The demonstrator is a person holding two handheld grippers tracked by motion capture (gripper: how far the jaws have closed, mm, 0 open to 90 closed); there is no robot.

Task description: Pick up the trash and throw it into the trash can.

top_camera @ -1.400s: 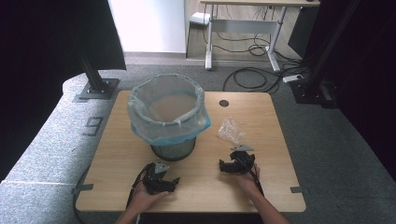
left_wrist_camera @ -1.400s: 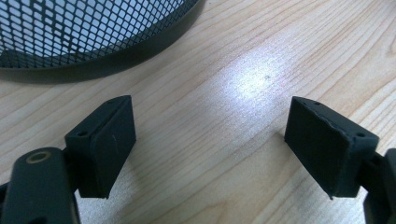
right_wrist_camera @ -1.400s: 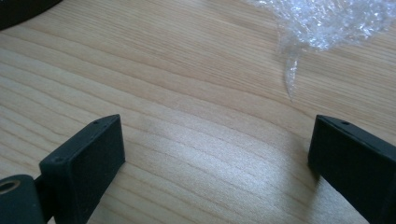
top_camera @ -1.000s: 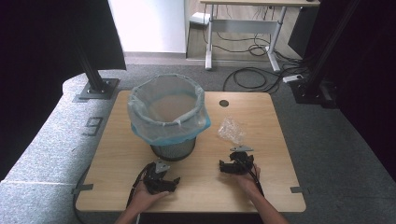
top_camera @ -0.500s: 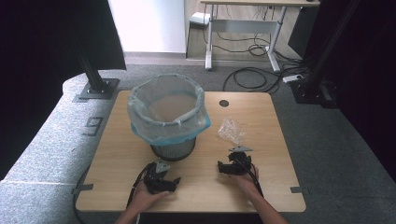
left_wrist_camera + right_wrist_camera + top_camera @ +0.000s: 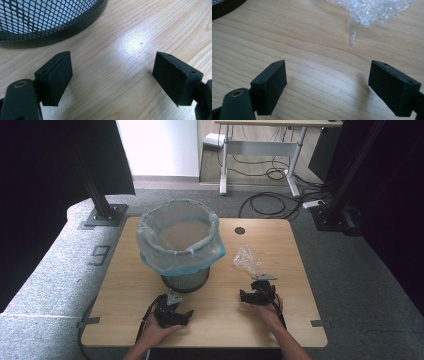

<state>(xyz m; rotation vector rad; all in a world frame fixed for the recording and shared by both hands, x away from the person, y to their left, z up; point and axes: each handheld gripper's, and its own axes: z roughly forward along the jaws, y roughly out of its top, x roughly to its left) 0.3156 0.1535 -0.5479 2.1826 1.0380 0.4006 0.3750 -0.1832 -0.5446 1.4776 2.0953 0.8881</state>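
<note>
One mesh bin (image 6: 181,247) stands at the middle of the table (image 6: 300,320), lined with one pale blue bag (image 6: 212,254) whose edge is folded down over the rim — probably so the liner stays put when something is dropped in. One crumpled piece of clear plastic (image 6: 247,258) lies on the wood to the bin's right, apart from it and just beyond the right gripper (image 6: 248,296); it looks like the thing meant for the bin. That gripper sits low over the table with its jaws aimed toward the plastic; they have just been closing a little but stand wide apart, with bare wood between them and nothing held. In the right gripper view the plastic (image 6: 372,10) lies ahead of the pads (image 6: 393,87), untouched, so a short reach forward seems needed before any grip. The left gripper (image 6: 181,316) rests near the bin's foot, jaws wide open and empty too — placed, I judge, to steady the bin (image 6: 45,22) if needed. Two grippers, one bin, one bag, one scrap of plastic.
</note>
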